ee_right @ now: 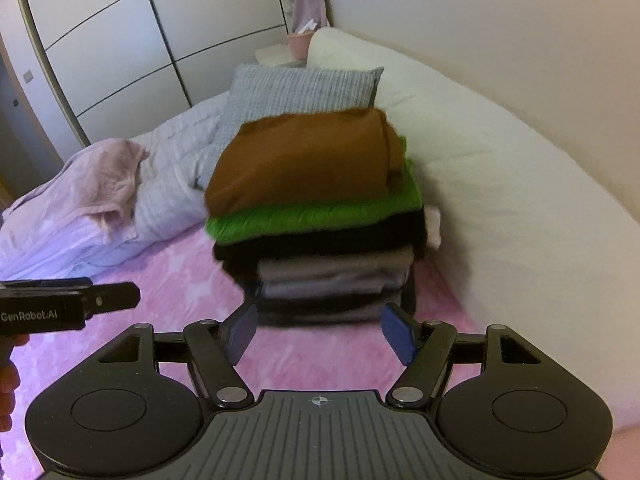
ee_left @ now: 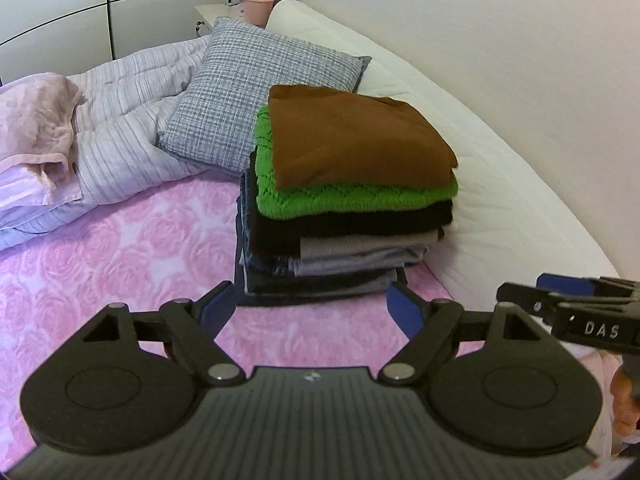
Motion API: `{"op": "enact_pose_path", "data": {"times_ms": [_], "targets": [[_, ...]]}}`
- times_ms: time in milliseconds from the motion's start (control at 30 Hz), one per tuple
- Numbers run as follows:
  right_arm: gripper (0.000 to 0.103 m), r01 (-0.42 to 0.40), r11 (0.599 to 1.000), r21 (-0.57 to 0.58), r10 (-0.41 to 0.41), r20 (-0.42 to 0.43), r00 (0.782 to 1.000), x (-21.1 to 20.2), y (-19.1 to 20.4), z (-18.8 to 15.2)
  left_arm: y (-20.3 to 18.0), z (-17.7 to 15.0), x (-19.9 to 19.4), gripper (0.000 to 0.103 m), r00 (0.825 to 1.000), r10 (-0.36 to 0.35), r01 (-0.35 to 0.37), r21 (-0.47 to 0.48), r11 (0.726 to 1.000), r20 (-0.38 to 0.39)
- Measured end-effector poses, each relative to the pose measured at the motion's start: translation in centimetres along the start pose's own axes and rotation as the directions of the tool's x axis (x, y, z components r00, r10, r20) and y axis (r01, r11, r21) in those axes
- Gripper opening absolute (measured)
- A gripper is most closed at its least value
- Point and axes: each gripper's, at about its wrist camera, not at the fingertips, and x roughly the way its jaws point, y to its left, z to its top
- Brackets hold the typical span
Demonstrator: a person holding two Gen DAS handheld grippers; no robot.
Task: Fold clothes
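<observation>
Stack of folded clothes (ee_left: 352, 208) sits on the pink bed cover (ee_left: 120, 264), brown garment (ee_left: 356, 140) topmost. Left hand-held gripper (ee_left: 312, 312) and right hand-held gripper (ee_right: 320, 332): jaws apart, empty, short of the stack.

- One stack of folded clothes (ee_left: 352, 200) on the bed (ee_left: 120, 248): one brown piece (ee_left: 356, 140) on top, one green (ee_left: 320, 200), one black (ee_left: 304, 224), at least two grey; the lowest layers cannot be counted.
- One checked pillow (ee_left: 260, 92) behind the stack.
- One pink cup (ee_left: 258, 8) beyond the pillow.
- Two tools, one (ee_left: 312, 312) per view (ee_right: 320, 332).
</observation>
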Motion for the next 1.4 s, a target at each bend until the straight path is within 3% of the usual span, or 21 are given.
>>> {"op": "enact_pose_path", "data": {"times_ms": [667,1400], "targets": [[0.066,0.012,0.999,0.049,-0.012,-0.003,1.000,-4.2,3.1,-6.2,-0.8,-4.8,-3.2,0.080,0.999,-0.027,0.030,0.090,0.995,-0.028],[0.066,0.019,0.998,0.063,-0.018,-0.023,1.000,-4.5,2.4,-7.1,-1.9,-5.7,-2.7,0.080,0.998,-0.026,0.031,0.106,0.994,-0.049]]}}
